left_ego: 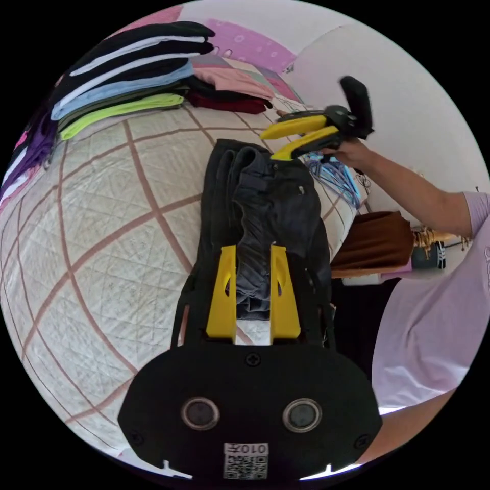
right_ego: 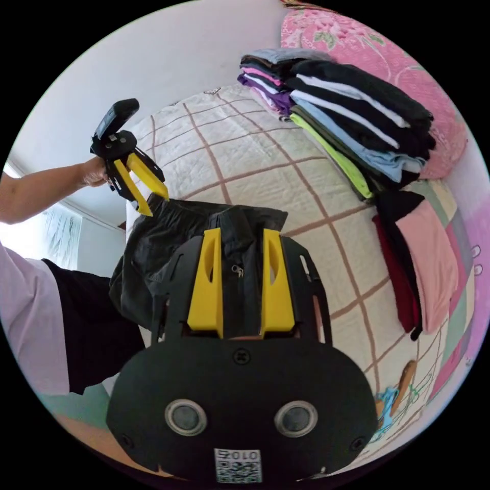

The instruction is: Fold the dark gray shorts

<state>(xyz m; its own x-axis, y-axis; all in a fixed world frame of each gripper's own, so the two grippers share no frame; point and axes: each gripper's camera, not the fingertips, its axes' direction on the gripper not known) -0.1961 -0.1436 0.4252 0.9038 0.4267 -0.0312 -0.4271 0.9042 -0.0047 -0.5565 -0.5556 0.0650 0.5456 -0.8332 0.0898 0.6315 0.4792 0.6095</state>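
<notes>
The dark gray shorts (left_ego: pixel 275 204) lie rumpled in a long strip on the quilted bed (left_ego: pixel 102 229), near its edge. My left gripper (left_ego: pixel 253 248) is open at one end of them, and bunched cloth shows between its yellow jaws. The right gripper (left_ego: pixel 268 147), held in a hand, hangs open over the far end. In the right gripper view, the shorts (right_ego: pixel 148 245) pass behind my right gripper (right_ego: pixel 241 230), whose jaws stand apart over a small zipper pull. The left gripper (right_ego: pixel 154 205) is open there, its tips at the shorts' edge.
A tall stack of folded clothes (left_ego: pixel 127 76) (right_ego: pixel 357 117) sits at the bed's far side, with pink and maroon pieces (left_ego: pixel 229 87) (right_ego: pixel 423 255) beside it. Blue hangers (left_ego: pixel 334 176) lie near the bed's edge. The person's lilac shirt (left_ego: pixel 434 332) and a brown object (left_ego: pixel 375 240) are off the bed.
</notes>
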